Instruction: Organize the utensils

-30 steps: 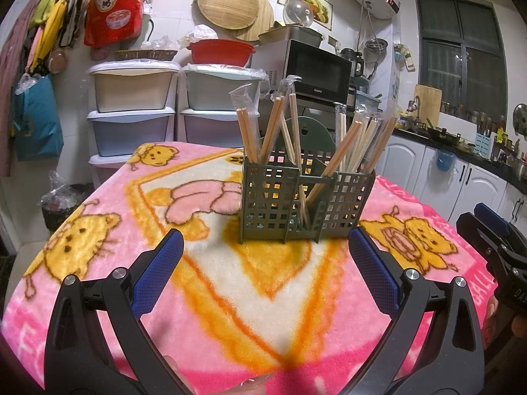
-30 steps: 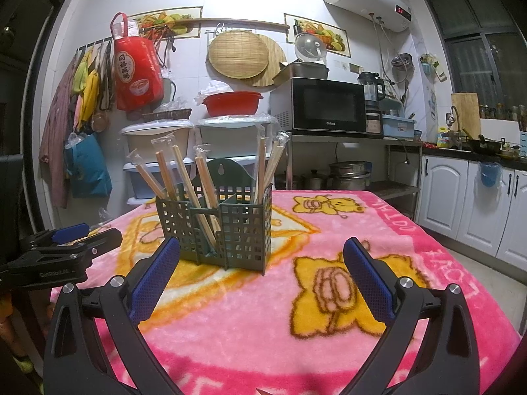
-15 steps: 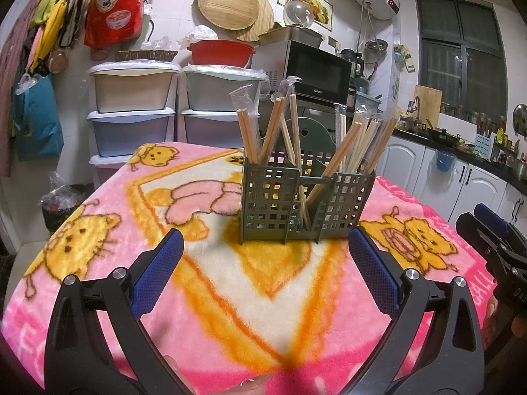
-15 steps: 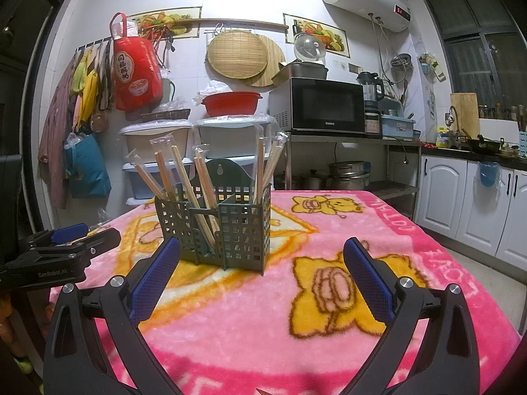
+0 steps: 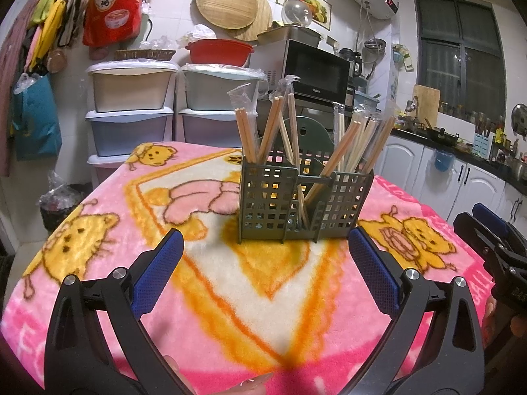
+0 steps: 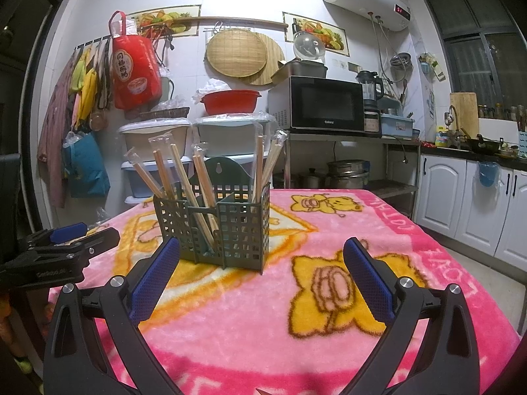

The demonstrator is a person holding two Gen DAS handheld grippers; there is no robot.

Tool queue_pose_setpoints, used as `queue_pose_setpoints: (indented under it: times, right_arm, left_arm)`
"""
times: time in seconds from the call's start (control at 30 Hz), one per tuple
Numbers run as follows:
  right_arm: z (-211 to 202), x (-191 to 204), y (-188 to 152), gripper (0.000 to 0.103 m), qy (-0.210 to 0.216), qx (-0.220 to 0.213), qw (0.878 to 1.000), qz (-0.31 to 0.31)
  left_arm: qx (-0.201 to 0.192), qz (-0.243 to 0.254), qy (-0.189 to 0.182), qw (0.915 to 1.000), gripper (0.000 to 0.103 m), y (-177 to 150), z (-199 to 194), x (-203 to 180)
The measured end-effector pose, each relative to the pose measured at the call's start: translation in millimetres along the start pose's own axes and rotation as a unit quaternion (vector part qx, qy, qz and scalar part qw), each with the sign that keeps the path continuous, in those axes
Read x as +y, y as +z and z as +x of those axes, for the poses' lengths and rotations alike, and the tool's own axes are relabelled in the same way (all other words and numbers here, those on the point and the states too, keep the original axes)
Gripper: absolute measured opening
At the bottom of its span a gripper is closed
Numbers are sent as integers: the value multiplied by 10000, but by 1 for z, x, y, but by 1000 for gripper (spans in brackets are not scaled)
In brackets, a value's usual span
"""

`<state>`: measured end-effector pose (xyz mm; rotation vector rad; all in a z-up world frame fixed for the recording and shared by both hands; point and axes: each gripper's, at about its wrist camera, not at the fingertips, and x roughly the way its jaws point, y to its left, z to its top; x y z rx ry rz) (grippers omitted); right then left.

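Pink blanket (image 5: 98,256) covers the table; chopsticks (image 5: 332,161) stand in the green holder (image 5: 303,204). Left gripper (image 5: 265,270) and right gripper (image 6: 262,271) both spread wide, empty.

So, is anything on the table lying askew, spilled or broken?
Nothing stands out. The green utensil holder stands upright on the pink blanket, and all the chopsticks sit inside it, only leaning at different angles. Nothing lies loose on the blanket. Both the left gripper and the right gripper have open, empty jaws.

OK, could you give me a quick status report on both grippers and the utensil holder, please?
Left gripper open, empty. Right gripper open, empty. Holder upright on blanket, chopsticks inside. Nothing in the way.
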<state>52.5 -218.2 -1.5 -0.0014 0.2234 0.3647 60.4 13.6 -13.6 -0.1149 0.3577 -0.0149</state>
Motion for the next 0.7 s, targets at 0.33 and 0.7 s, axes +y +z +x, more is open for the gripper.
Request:
queue_pose_setpoints:
  times: [0.33, 0.7]
  right_arm:
    - [2, -8, 1, 97, -152, 129, 9998, 55]
    - [103, -103, 30, 97, -1197, 2151, 9690, 224]
  left_arm:
    - [118, -44, 140, 9998, 92, 1, -1, -1]
    - [1599, -123, 1416, 9768, 92, 48, 74, 84]
